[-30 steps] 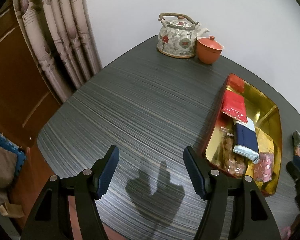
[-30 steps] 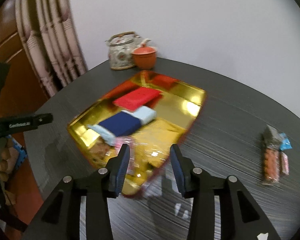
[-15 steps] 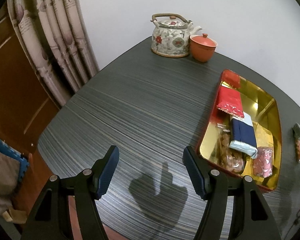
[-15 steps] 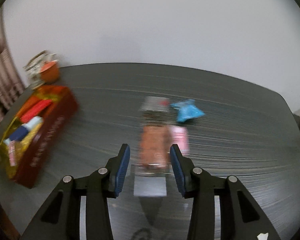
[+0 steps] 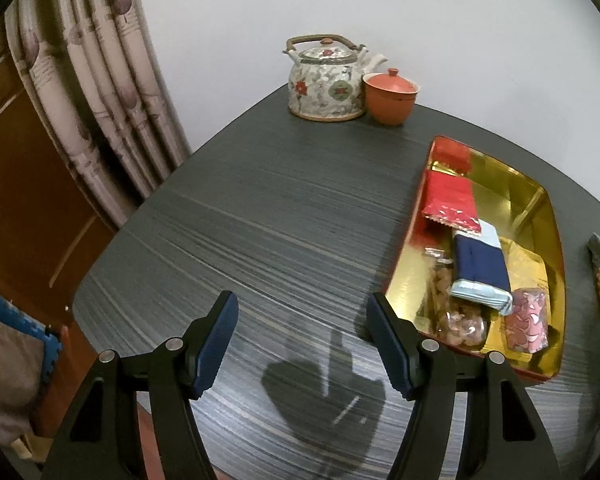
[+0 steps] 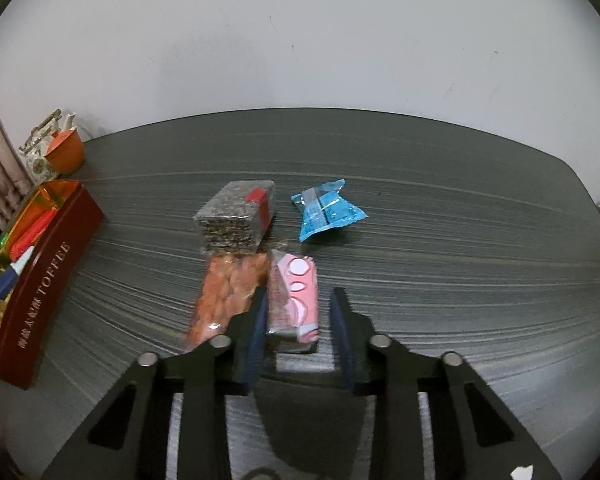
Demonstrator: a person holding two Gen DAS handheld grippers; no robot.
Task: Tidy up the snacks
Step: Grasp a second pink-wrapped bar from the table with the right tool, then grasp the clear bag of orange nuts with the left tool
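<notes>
The right gripper [image 6: 300, 332] sits low over the dark striped table [image 6: 440, 264] with its jaws spread on either side of a pink snack packet [image 6: 296, 292]; the left finger [image 6: 256, 336] appears to touch the packet's edge, while a clear gap remains at the right finger, so nothing is pinched. Just beside the pink packet, at its 9 o'clock, lies a clear bag of orange snacks [image 6: 224, 292], with the two packs touching or nearly so. At 11 o'clock from the pink packet lies a dark speckled pack with a red label [image 6: 234, 216], its near edge meeting the orange bag. A blue wrapper [image 6: 326, 210] lies apart at 1 o'clock. The red toffee tin [image 6: 48, 276] stands at the 9 o'clock edge of the right wrist view, well apart from the loose packets, with a floral teapot [image 6: 40, 148] and an orange lidded cup [image 6: 66, 154] behind it. The left gripper [image 5: 300, 340] hovers over bare table with its jaws spread wide and holding nothing. At its 2 o'clock the tin's gold interior [image 5: 504, 184] holds a red packet [image 5: 450, 200], a navy and pale-blue packet [image 5: 480, 270], a clear bag of nuts [image 5: 456, 312] and a small pink-patterned packet [image 5: 528, 320].
</notes>
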